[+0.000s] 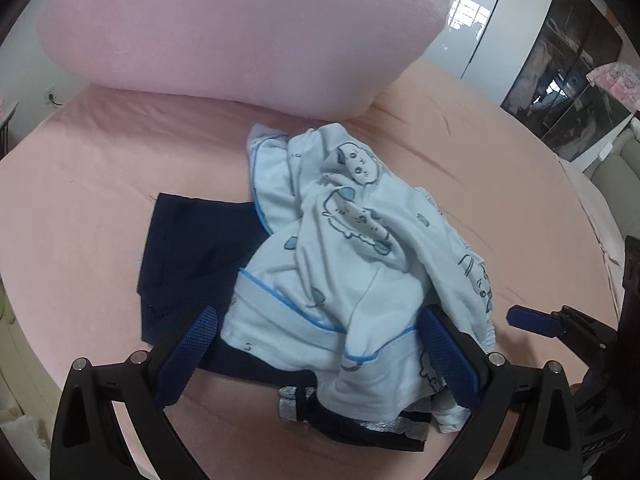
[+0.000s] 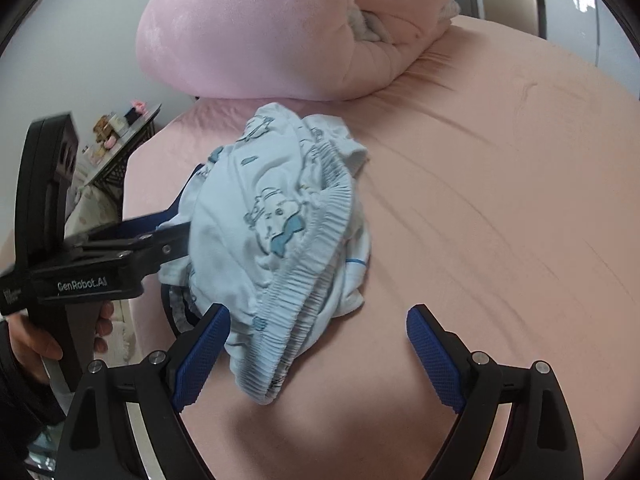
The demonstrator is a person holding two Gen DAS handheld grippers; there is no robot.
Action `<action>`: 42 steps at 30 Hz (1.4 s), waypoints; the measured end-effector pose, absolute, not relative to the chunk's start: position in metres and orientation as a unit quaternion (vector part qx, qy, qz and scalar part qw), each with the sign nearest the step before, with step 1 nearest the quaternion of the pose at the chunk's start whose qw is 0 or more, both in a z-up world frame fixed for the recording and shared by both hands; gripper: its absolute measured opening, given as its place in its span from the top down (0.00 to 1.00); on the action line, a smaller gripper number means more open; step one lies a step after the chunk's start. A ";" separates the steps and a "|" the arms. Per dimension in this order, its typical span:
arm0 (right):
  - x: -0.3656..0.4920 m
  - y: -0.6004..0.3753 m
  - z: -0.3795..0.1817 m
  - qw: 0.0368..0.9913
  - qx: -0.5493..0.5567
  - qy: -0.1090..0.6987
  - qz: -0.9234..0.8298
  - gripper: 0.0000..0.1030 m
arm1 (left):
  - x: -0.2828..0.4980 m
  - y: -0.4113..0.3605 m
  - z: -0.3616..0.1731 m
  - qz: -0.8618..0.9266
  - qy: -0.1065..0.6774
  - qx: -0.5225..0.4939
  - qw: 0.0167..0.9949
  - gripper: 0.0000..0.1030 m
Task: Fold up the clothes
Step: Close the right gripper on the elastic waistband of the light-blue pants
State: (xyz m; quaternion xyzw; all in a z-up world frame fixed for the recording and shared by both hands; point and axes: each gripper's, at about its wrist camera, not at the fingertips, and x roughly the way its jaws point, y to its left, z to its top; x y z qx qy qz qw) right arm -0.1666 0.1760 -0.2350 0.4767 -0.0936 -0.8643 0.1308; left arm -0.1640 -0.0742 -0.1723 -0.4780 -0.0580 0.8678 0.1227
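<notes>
A crumpled light-blue garment [image 1: 340, 240] with cartoon prints lies on the peach bedsheet [image 1: 80, 200], partly on top of a dark navy garment [image 1: 192, 248]. My left gripper [image 1: 318, 320] is open wide, and the blue cloth's near edge bunches between its fingers. In the right wrist view the same blue garment [image 2: 280, 220] shows its gathered elastic waistband [image 2: 304, 280]. My right gripper [image 2: 318, 316] is open, its left finger [image 2: 204, 356] touching the waistband. The left gripper [image 2: 160, 236] reaches into the pile from the left, its tips hidden by cloth.
A big pink folded duvet [image 1: 240, 40] [image 2: 240, 40] sits at the back of the bed. Bare sheet [image 2: 500, 220] stretches right of the pile. A side table [image 2: 120, 128] with small items stands beyond the left bed edge. A dark glass cabinet [image 1: 568, 80] is far right.
</notes>
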 end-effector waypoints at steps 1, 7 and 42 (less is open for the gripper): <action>-0.167 0.175 -0.236 0.134 0.477 -0.094 -0.863 0.12 | -0.165 -0.074 -0.173 0.866 -0.062 -0.480 0.124 0.00; -0.171 0.186 -0.243 0.162 0.472 -0.181 -0.847 0.12 | -0.171 -0.077 -0.181 0.855 -0.102 -0.493 0.125 0.00; -0.176 0.195 -0.260 0.158 0.449 -0.332 -0.814 0.78 | -0.155 -0.062 -0.177 0.856 -0.088 -0.484 0.160 0.73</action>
